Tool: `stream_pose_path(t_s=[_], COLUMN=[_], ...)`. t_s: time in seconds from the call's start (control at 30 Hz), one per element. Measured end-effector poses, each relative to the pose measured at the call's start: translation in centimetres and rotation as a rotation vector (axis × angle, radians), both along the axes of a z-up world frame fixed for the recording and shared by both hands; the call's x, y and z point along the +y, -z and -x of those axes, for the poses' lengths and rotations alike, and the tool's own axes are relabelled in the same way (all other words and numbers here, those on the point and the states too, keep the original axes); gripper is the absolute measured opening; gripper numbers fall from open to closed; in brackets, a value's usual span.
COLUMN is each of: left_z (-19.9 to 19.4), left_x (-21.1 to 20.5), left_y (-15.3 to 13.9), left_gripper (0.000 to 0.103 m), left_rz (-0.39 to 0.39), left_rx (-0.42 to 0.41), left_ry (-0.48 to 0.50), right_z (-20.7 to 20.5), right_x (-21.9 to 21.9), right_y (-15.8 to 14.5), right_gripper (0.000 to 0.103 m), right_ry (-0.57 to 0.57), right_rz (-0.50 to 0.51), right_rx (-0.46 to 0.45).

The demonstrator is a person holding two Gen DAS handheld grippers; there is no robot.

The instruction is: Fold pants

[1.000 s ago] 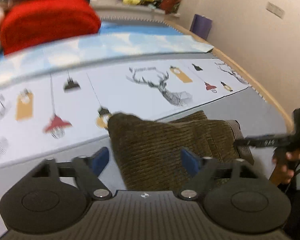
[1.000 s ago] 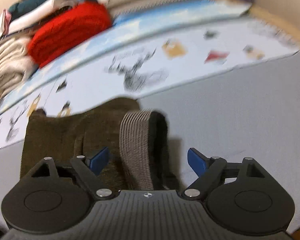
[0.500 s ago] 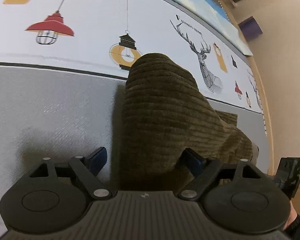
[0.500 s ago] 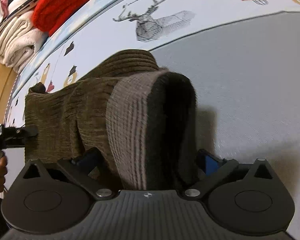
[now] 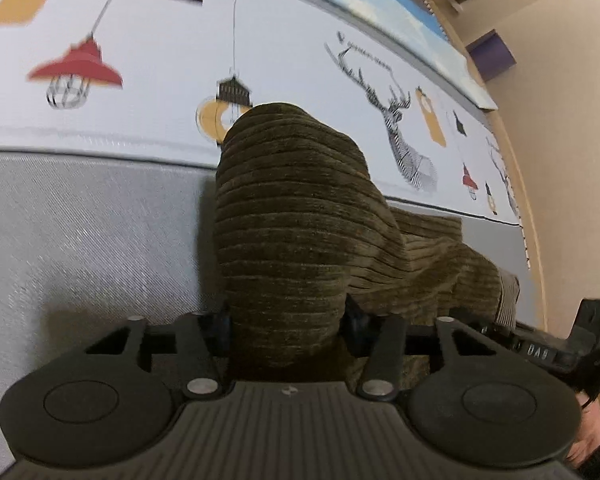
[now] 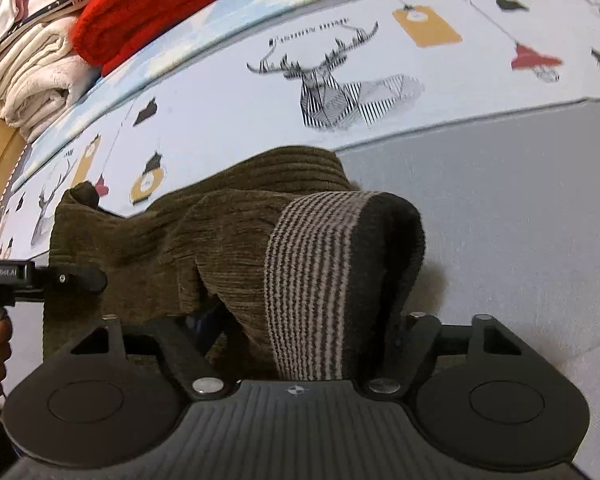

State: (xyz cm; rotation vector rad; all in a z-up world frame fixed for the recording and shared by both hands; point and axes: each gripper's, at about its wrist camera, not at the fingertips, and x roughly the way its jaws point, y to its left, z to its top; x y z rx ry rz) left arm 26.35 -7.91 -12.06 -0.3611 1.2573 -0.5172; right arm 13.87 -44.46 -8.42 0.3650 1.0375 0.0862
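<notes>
My left gripper (image 5: 286, 320) and right gripper (image 6: 300, 326) each clamp bunched olive corduroy pants (image 6: 204, 232). I should lift both ends level, keeping the striped waistband (image 6: 316, 280) aligned.

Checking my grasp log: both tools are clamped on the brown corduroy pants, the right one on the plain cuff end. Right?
Nearly. The right tool grips the striped ribbed waistband, not a plain cuff, as the right wrist view shows. The left tool is clamped on the pants.

A grey sheet (image 6: 520, 208) fills the lower right, edged by a white band printed with a stag (image 6: 328, 88) and hanging lamps (image 5: 76, 74). At upper left lie a red knit (image 6: 152, 8) beside folded cream blankets (image 6: 32, 76). A purple box (image 5: 492, 56) stands upper right.
</notes>
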Motion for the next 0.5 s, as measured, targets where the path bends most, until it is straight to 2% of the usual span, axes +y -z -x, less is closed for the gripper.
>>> stream_pose_path(t_s=[0.17,0.33,0.5], left_z=[0.4,0.9,1.2], left_x=[2.6,6.4,11.1], left_y=[-2.5,-5.5,-7.4], left_gripper=[0.048,0.047,0.047], left_rz=[-0.073,-0.221,-0.249], left_rx=[-0.106,-0.275,-0.340], left_ry=[-0.050,-0.109,-0.230], right_z=[-1.5,-3.6,-5.3], right_x=[2.8,7.7,12.4], right_y=[-1.0,-1.8,-2.9], right_gripper=[0.064,0.058,0.056], right_ry=[-0.008,-0.069,-0.121], right_rz=[-0.017,-0.072,-0.118], right_rx=[-0.055,-0.087,-0.144])
